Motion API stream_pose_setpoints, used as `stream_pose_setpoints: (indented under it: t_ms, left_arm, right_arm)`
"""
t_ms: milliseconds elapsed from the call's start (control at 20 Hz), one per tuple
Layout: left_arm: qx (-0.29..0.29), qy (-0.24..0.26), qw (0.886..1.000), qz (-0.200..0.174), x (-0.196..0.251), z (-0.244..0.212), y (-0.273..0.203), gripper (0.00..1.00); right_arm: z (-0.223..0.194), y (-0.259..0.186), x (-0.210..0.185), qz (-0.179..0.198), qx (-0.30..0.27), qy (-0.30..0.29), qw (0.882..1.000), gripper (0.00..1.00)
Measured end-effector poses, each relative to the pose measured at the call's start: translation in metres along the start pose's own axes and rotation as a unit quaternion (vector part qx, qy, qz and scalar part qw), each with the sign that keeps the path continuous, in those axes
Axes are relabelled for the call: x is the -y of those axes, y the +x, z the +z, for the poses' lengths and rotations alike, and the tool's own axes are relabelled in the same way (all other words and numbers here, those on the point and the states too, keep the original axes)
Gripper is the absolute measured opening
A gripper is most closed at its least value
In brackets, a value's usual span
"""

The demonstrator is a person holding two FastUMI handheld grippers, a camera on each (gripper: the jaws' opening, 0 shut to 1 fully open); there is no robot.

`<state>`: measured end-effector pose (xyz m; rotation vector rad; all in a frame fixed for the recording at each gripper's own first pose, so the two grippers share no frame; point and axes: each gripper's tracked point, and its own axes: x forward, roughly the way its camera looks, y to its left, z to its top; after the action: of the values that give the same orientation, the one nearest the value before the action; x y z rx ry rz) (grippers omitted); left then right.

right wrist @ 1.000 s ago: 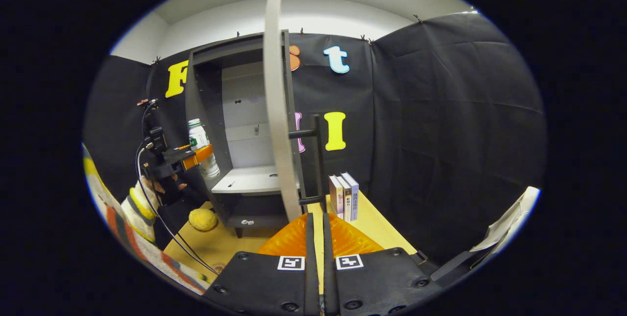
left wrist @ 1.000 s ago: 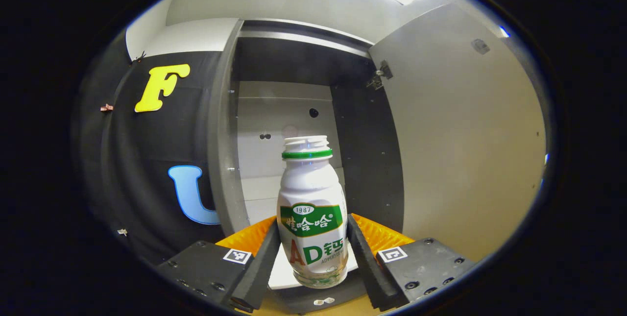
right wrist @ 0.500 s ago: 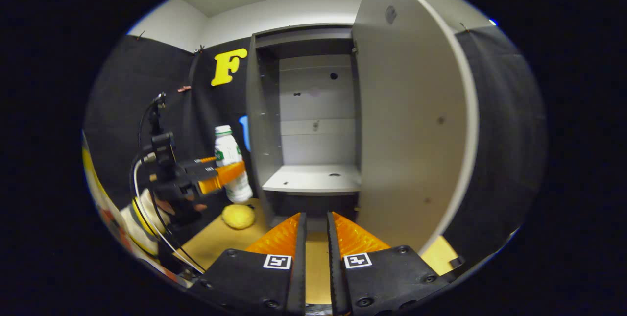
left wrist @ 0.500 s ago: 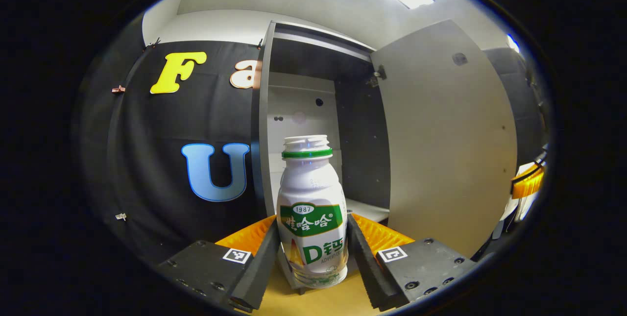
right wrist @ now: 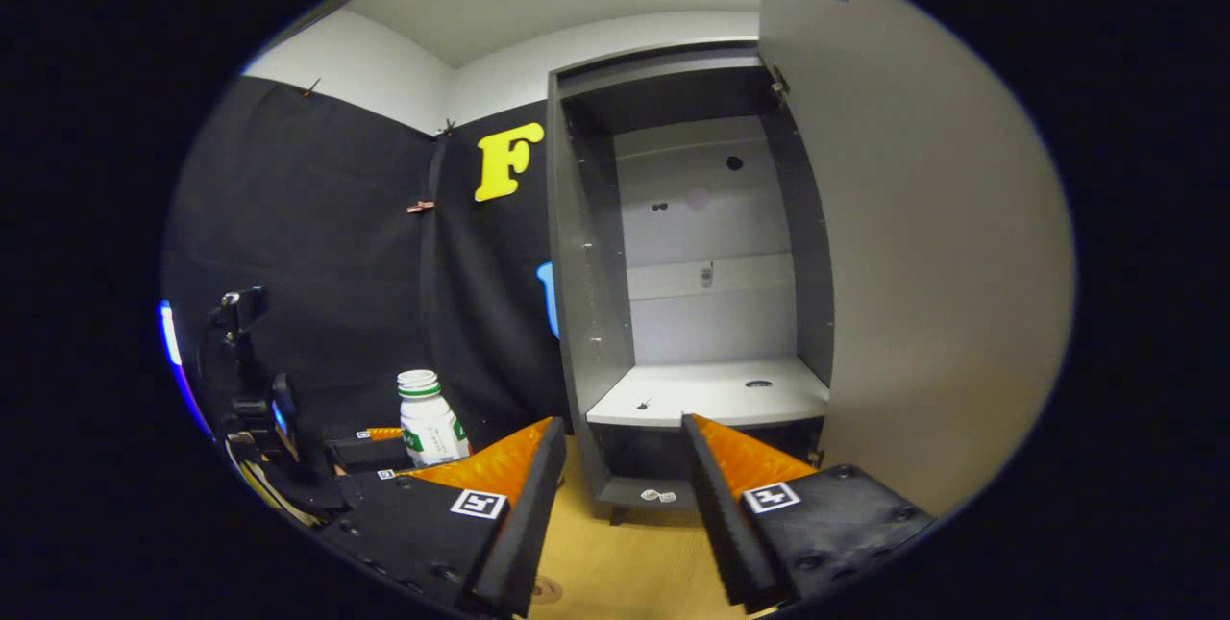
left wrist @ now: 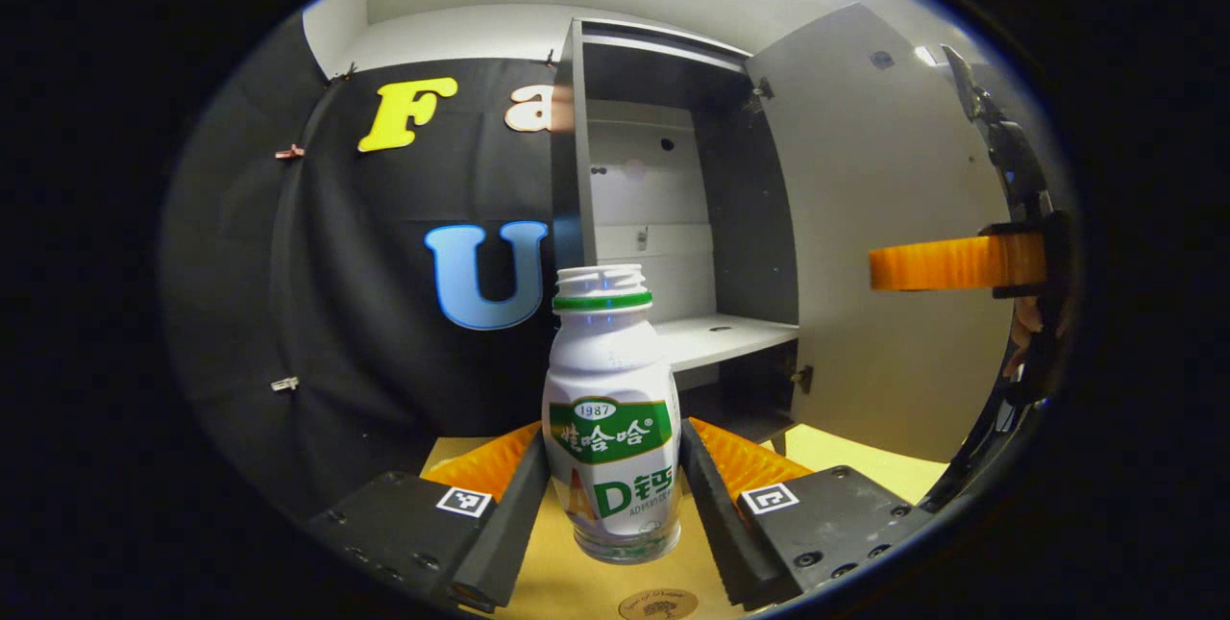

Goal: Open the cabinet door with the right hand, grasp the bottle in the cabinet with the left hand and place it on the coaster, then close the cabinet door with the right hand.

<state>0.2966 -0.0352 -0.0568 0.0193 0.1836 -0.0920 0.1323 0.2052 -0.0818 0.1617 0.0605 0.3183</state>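
Note:
A white bottle with a green label and green neck ring stands upright between the fingers of my left gripper, which is shut on it. It is outside the cabinet, over the wooden table. A round brown coaster lies just below and in front of the bottle. The grey cabinet is open, its door swung out to the right. My right gripper is open and empty, facing the cabinet's shelf beside the door. In the right gripper view, the bottle and left gripper sit low on the left.
The cabinet stands on the wooden table on short legs. My right gripper hangs in front of the door's inner face, with a hand behind it. Black cloth walls close the left and back.
The left gripper has drawn the bottle out of the cabinet and down toward the table. The right gripper has gone from shut to open and turned toward the door's inner side.

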Motion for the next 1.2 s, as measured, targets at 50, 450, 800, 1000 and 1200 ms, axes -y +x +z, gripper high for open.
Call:
stream_pose_setpoints:
  t_ms: [50,450,800,1000,1200]
  left_arm:
    - [-0.003,-0.010,1.000,0.002,0.001,-0.001,0.002,0.79]
    - [-0.023,0.067,0.995,0.071,-0.023,-0.023,0.024,0.80]
    - [-0.040,-0.008,0.996,0.073,-0.029,-0.025,0.025,0.80]
    - [-0.020,0.010,0.997,0.078,-0.025,-0.030,0.032,0.80]
    - [-0.022,0.027,0.997,0.064,-0.028,-0.043,0.028,0.82]
  right_arm:
    - [-0.009,0.005,-0.002,0.015,0.005,-0.034,0.999,0.81]
    - [-0.139,0.041,-0.010,0.093,-0.016,-0.127,0.987,0.92]
    - [-0.183,0.062,0.004,0.075,-0.042,-0.112,0.990,0.93]
    - [-0.190,0.065,-0.004,0.084,-0.049,-0.127,0.987,0.93]
    - [-0.194,0.064,-0.015,0.095,-0.057,-0.134,0.985,0.93]
